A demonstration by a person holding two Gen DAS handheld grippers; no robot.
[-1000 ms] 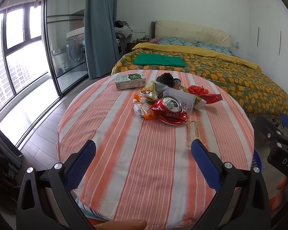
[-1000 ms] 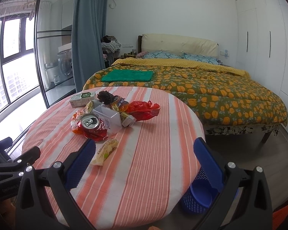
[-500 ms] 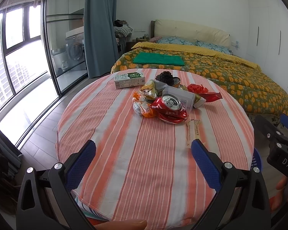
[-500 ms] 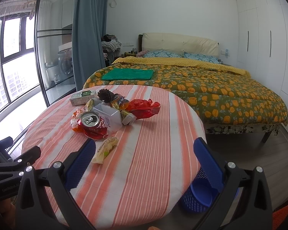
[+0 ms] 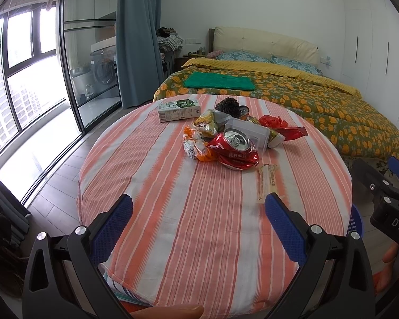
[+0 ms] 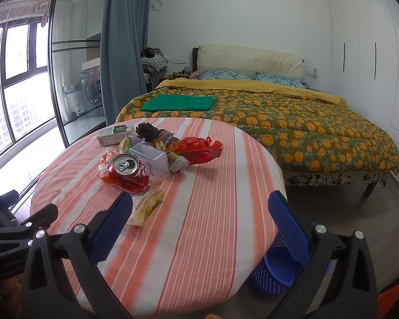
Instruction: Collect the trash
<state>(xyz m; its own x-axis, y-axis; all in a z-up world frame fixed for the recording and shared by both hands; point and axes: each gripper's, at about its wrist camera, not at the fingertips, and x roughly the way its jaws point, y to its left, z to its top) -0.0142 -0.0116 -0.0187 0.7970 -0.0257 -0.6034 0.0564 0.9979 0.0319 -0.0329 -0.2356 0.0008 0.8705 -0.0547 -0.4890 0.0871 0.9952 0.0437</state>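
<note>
A heap of trash lies on the round striped table (image 5: 188, 212): a red can (image 5: 235, 143) on a red wrapper, a clear plastic box (image 5: 248, 133), orange snack bags (image 5: 196, 146), a red plastic bag (image 5: 276, 123), a green-white carton (image 5: 178, 109) and a dark pine cone (image 5: 228, 105). A pale snack bar wrapper (image 5: 267, 180) lies apart, nearer me. My left gripper (image 5: 199, 219) hovers open over the near table edge, holding nothing. My right gripper (image 6: 200, 218) is open too, with the snack bar wrapper (image 6: 147, 206) just beside its left finger. The can (image 6: 125, 166) sits beyond it.
A blue mesh bin (image 6: 276, 268) stands on the floor under the table's right edge. A bed (image 6: 279, 117) with an orange-flowered cover and a folded green cloth (image 6: 178, 102) fills the back. Glass doors (image 5: 87, 74) and a curtain are at the left.
Both grippers have pulled back and risen slightly, so the table and trash look a little farther off. Nothing was taken hold of.
</note>
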